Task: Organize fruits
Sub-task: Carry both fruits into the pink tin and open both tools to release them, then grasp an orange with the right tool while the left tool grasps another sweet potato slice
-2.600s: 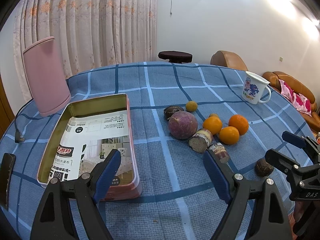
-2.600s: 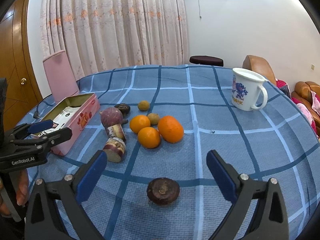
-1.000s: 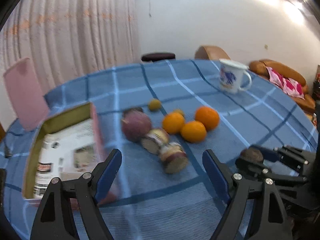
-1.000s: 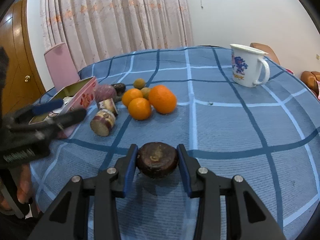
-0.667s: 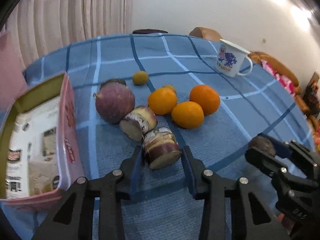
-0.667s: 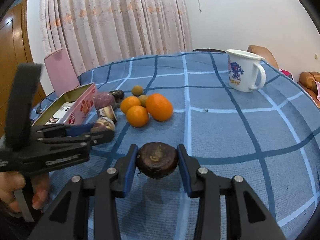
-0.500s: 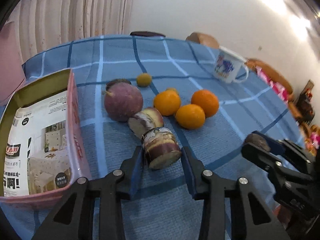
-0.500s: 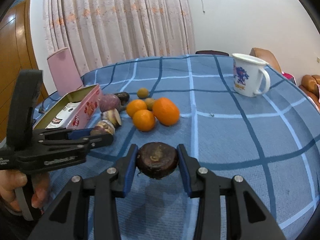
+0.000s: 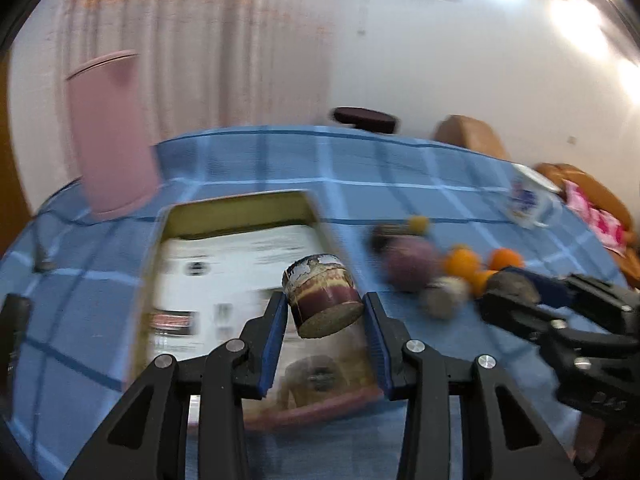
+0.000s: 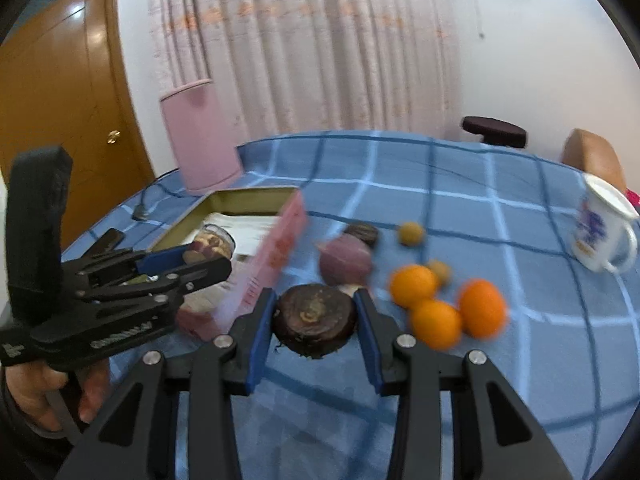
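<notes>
- Left wrist view: left gripper (image 9: 325, 322) jaws pinching a cut purple yam chunk (image 9: 322, 295), blue pads pressed on both of its sides, cut face toward the camera. Jaws closed in on it within the last second.
- Chunk is clear of the cloth, over the near right part of the open pink tin (image 9: 172, 216); printed paper lines the tin floor.
- Right wrist view: right gripper (image 10: 315, 314) jaws clamped on a dark round fruit (image 10: 315, 320), pads touching it left and right. Fruit sits just right of the tin's pink side wall.
- Same view shows the left gripper at left edge, held by a hand (image 10: 60, 392), its tip over the tin with the yam chunk between the jaws.
- On the worktop, blue checked cloth (image 10: 500, 216): whole purple yam (image 10: 346, 261) just beyond the dark fruit, another cut yam piece (image 9: 442, 300) near it, three oranges (image 10: 436, 322) bunched to the right, two small yellow-brown fruits (image 10: 410, 233) and a dark fruit (image 10: 362, 233) behind.
- White mug (image 10: 600, 232) with blue print well apart at far right.
- Pink upright container (image 10: 200, 136) behind the tin, at the worktop's far left edge.
- Background heavily motion-blurred in left wrist view; loose fruit details unreadable there.
</notes>
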Action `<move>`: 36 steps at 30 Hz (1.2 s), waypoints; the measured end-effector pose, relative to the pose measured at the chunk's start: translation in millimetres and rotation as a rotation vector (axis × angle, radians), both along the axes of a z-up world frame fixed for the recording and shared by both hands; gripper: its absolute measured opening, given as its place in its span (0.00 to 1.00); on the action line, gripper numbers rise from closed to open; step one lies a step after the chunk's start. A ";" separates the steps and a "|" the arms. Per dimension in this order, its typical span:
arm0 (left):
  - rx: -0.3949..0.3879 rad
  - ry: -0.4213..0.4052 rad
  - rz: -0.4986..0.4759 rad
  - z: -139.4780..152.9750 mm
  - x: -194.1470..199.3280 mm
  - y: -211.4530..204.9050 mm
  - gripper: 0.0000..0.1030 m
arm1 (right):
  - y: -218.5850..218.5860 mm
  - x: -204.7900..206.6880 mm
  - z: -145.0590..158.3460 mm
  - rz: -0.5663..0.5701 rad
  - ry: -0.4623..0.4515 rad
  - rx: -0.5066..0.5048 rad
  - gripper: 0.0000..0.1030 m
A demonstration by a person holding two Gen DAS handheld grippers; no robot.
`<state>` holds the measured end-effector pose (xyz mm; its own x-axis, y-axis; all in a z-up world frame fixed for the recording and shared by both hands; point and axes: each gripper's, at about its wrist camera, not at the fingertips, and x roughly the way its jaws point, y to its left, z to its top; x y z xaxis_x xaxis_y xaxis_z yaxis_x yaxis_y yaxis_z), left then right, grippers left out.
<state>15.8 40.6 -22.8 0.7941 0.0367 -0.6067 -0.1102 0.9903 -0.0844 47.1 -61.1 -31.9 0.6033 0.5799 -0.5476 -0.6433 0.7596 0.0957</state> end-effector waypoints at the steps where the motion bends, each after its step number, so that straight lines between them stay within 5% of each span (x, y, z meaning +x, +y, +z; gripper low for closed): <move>1: 0.004 0.004 0.031 -1.1 1.0 10.1 0.39 | 8.3 1.0 0.8 0.016 0.000 -0.004 0.41; 13: -0.032 0.049 0.126 -17.6 10.5 63.5 0.40 | 85.8 16.4 -14.0 0.117 0.026 -0.092 0.42; 16: -0.033 0.047 0.130 -15.8 7.0 66.4 0.40 | 92.6 17.3 -15.9 0.117 0.025 -0.099 0.49; 18: -0.039 0.046 0.121 -15.3 5.2 66.0 0.40 | 90.0 17.9 -15.5 0.119 0.038 -0.074 0.68; 24: -0.043 0.008 0.113 -9.0 -8.8 66.7 0.55 | 74.6 8.7 -16.0 0.093 0.035 -0.049 0.74; 29: -0.036 -0.032 0.132 -1.0 -18.6 70.2 0.57 | 67.3 8.3 -27.9 0.112 0.136 0.002 0.81; 36: -0.010 -0.104 0.208 22.8 -35.5 84.2 0.58 | 91.0 -8.4 -30.9 0.174 0.117 -0.012 0.85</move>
<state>-19.7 124.8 0.0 0.8284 0.2004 -0.5230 -0.3022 0.9461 -0.1162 38.7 29.9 -62.8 0.4266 0.6627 -0.6155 -0.7501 0.6395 0.1687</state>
